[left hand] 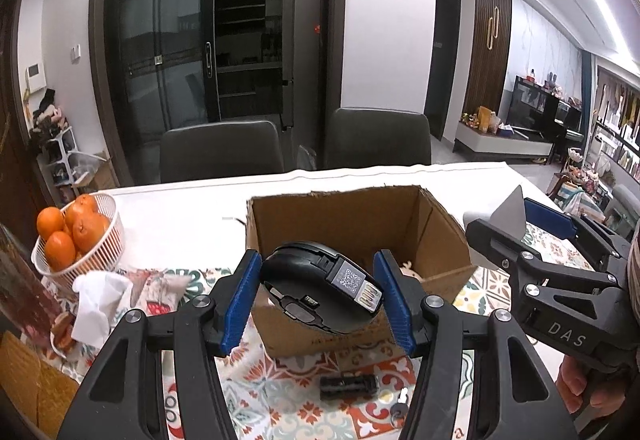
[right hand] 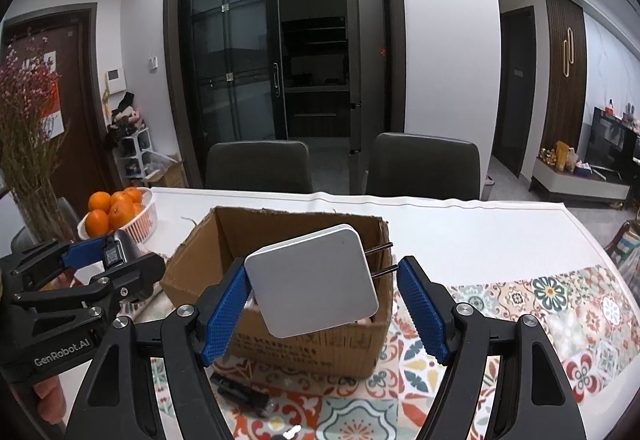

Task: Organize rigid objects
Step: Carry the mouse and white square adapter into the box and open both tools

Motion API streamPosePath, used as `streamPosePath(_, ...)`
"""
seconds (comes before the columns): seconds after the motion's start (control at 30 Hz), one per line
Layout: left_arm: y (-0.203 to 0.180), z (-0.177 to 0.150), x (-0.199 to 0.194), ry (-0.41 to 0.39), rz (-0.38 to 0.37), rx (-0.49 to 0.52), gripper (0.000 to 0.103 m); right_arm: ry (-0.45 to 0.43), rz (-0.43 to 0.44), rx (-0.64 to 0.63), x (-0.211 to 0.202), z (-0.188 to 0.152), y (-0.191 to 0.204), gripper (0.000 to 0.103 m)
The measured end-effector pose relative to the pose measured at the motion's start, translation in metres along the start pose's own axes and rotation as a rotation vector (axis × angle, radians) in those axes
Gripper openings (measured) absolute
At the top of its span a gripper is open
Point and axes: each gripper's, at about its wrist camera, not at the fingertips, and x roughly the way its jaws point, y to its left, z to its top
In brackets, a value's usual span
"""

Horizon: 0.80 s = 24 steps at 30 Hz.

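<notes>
My left gripper point(left hand: 316, 286) clamps a mouse point(left hand: 320, 290); right gripper point(right hand: 320, 304), half open, holds a charger point(right hand: 312, 284); box point(left hand: 360, 224) beyond both.

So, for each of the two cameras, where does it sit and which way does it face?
Left wrist: on the left claw, looking forward and down at the cardboard box; its blue fingers grip a black mouse; the right claw and a hand show.
Right wrist: on the right claw, facing the same box; it grips a white charger; the left claw shows.
Shared: box, basket of oranges, patterned tablecloth, two chairs.
</notes>
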Motion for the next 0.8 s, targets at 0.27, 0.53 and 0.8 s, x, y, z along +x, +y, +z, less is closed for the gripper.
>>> streamPosePath(0.27, 0.006, 0.015, 0.024, 0.021, -0.011, -0.007, 0.057, 0.021, 0.010, 0.003, 0.021, 0.012, -0.001, 0.075)
streamPosePath(0.53, 0.011, 0.024, 0.053, 0.064, -0.019, -0.012, 0.057, 0.065, 0.015, -0.001, 0.050, 0.022, -0.004, 0.075)
streamPosePath(0.8, 0.010, 0.030, 0.077, 0.118, -0.016, -0.008, 0.057, 0.123, 0.033, 0.008, 0.075, 0.024, -0.008, 0.075)
